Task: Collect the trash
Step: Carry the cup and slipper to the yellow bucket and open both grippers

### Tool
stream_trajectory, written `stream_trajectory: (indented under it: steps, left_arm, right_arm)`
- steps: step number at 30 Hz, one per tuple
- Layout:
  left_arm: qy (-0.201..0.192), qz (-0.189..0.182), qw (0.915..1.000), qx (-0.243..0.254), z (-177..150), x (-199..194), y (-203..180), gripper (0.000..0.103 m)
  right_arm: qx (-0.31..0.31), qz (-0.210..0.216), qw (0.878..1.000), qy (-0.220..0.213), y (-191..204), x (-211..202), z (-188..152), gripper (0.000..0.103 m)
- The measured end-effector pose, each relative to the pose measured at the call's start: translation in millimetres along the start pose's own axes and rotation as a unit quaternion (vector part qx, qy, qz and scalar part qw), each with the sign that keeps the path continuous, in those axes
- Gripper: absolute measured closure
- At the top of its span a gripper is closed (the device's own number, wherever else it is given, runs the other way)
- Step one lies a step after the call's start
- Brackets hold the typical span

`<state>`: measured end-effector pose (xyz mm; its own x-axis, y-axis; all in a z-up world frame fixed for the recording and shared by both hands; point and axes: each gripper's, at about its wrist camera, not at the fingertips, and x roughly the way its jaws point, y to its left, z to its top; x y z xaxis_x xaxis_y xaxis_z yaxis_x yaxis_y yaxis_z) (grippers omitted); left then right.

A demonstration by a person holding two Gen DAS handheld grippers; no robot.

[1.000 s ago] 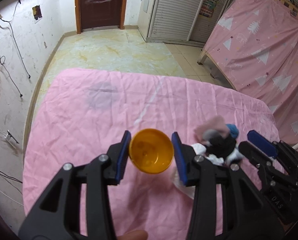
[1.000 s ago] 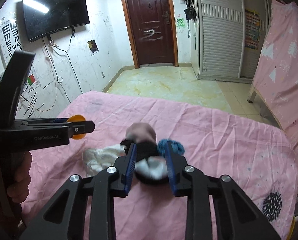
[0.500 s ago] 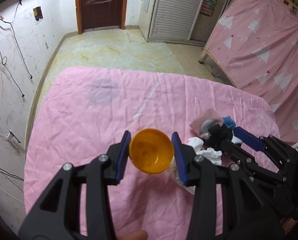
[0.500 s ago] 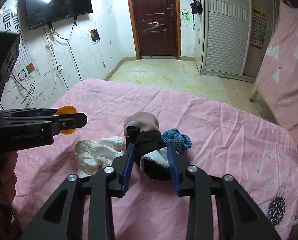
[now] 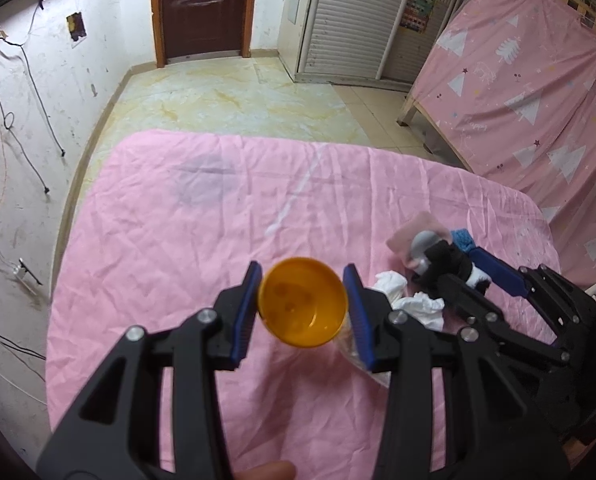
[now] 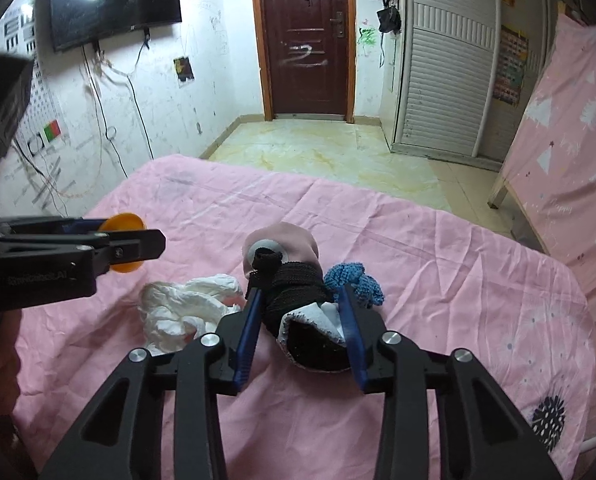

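My left gripper [image 5: 303,312] is shut on an orange plastic cup [image 5: 302,307], its mouth facing the camera, held above the pink bedsheet [image 5: 186,232]. It shows side-on in the right wrist view [image 6: 124,244]. My right gripper [image 6: 302,320] straddles a black and white sock [image 6: 302,312] lying on the sheet; the pads look to touch its sides. A pink sock with a grey patch [image 6: 282,246] and a blue knitted piece [image 6: 356,282] lie just beyond. A crumpled white tissue [image 6: 186,308] lies to the left, also in the left wrist view [image 5: 412,300].
The bed's far edge drops to a tiled floor [image 5: 226,100] before a brown door [image 6: 306,36]. A pink curtain [image 5: 530,80] hangs at the right. A wall with cables and a TV [image 6: 114,0] is at the left.
My right gripper has moved forward and lower over the black and white sock. The left gripper with the orange cup has held nearly still.
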<state>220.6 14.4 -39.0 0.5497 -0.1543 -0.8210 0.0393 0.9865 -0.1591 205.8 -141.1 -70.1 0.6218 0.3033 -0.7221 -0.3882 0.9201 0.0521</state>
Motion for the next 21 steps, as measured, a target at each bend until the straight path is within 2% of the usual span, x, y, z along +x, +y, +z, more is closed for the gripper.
stream_trajectory:
  steps: [3, 12, 16, 21]
  left_arm:
    - [-0.004, 0.003, 1.0, -0.001, -0.4, -4.7, -1.6, 0.063]
    - [-0.019, 0.005, 0.9997, 0.013, -2.0, -25.5, -24.9, 0.063]
    - [-0.027, 0.006, 0.9992, 0.029, -3.9, -35.3, -44.6, 0.063]
    - [-0.035, 0.001, 0.9979, 0.055, -7.8, -46.0, -78.1, 0.063]
  right_arm:
    - [0.022, 0.019, 0.999, -0.017, -6.8, -14.9, -0.8, 0.074]
    - [0.048, 0.029, 0.996, -0.063, -24.1, -63.5, -7.0, 0.074]
    - [0.074, 0.042, 0.993, -0.084, -41.1, -85.3, -15.4, 0.074]
    - [0.102, 0.037, 0.988, -0.108, -67.1, -113.0, -30.1, 0.074]
